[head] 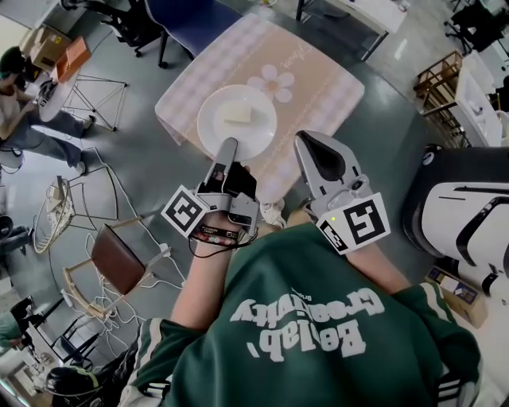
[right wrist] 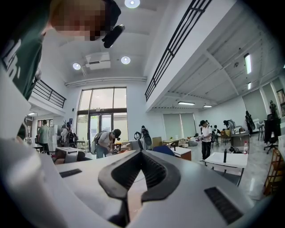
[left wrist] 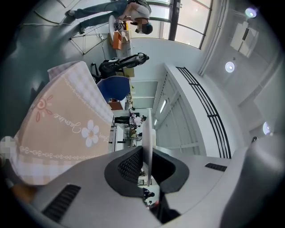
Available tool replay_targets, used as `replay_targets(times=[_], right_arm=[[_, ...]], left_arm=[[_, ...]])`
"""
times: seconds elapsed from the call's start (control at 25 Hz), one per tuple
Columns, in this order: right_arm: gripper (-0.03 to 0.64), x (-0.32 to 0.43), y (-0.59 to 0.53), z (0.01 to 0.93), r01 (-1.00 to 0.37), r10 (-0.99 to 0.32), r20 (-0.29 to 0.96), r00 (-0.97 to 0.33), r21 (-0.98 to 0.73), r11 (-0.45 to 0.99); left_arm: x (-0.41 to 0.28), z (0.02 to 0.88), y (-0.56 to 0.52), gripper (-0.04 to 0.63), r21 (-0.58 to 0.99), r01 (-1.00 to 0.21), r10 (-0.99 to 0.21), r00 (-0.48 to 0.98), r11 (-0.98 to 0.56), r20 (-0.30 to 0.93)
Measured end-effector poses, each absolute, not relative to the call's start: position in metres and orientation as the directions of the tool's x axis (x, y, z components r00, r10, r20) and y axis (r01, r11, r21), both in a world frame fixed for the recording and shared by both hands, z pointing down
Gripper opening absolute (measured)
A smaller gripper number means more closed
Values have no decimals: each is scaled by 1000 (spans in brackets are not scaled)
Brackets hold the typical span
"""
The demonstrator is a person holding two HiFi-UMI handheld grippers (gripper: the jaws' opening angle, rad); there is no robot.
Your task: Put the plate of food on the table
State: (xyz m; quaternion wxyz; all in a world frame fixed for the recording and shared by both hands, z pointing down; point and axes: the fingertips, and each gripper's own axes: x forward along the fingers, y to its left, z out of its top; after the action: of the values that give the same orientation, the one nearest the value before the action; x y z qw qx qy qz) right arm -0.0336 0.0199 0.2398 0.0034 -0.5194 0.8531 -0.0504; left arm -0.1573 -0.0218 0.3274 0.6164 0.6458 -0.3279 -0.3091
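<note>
A white plate (head: 237,122) with a pale block of food (head: 237,112) hovers over the near part of a table with a pink checked cloth and a flower print (head: 318,79). My left gripper (head: 229,147) is shut on the plate's near rim. In the left gripper view the plate (left wrist: 147,142) shows edge-on between the jaws, with the tablecloth (left wrist: 67,120) off to the left. My right gripper (head: 306,139) is beside the plate on the right, apart from it. In the right gripper view its tips (right wrist: 141,153) meet with nothing between them.
A blue chair (head: 191,20) stands at the table's far side. A wooden chair with a brown seat (head: 118,258) and wire-frame stands are on the floor at left. A white and black machine (head: 469,215) is at right. Seated people are at far left.
</note>
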Motion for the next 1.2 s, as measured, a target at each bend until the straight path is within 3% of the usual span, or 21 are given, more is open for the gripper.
replay_targets(times=[1.2], right_arm=[[15, -24, -62, 274, -869, -863, 102, -495, -87, 487]], left_arm=[[-136, 360, -79, 28, 996, -83, -814, 579, 11, 58]])
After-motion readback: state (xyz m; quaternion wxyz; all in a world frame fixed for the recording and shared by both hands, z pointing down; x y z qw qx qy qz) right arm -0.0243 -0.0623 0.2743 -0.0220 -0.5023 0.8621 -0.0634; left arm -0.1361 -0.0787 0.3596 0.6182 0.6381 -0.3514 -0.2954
